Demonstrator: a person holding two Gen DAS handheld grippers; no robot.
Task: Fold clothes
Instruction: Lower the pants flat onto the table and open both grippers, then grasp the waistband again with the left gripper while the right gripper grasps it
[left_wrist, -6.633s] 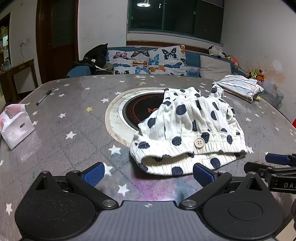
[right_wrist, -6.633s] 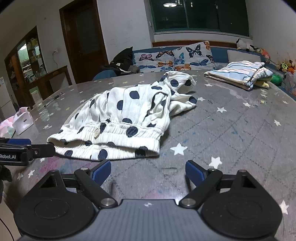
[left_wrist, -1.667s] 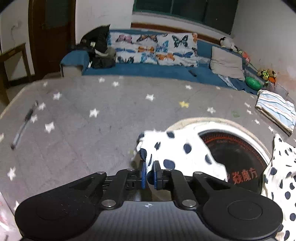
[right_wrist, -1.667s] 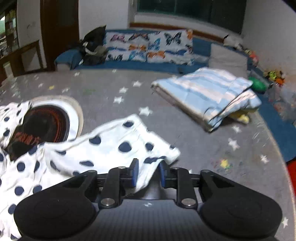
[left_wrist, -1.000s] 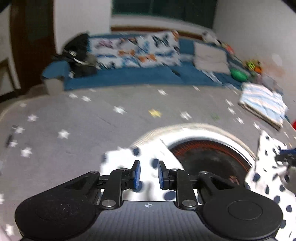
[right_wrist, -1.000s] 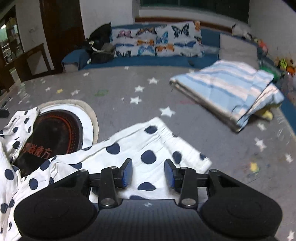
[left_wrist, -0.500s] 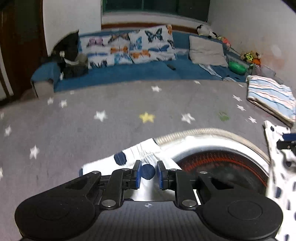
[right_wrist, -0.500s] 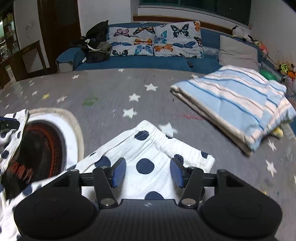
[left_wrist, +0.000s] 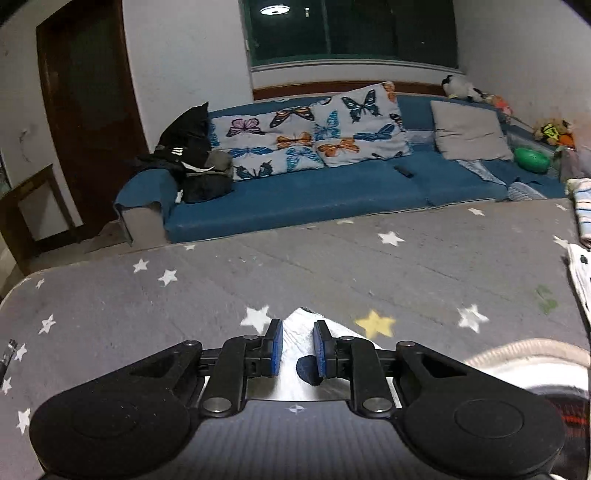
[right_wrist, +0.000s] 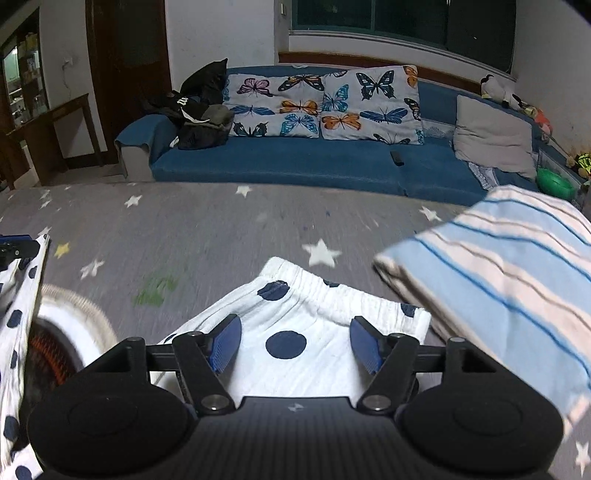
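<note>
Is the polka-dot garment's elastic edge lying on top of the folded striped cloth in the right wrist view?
No. The polka-dot garment lies flat on the table, its edge beside the folded striped cloth, not on it.

Open tablecloth (right_wrist: 207, 221) ahead (striped folded stack (right_wrist: 517, 266) crowds the right side)

- The polka-dot garment (right_wrist: 291, 332), bunched in a heap seconds ago, now lies spread toward the tabletop's (left_wrist: 332, 266) far edge.
- The right hand-held gripper (right_wrist: 295, 345), earlier clamped on its elastic hem, is opening over it.
- The left hand-held gripper (left_wrist: 297, 349) has carried its corner forward.
</note>
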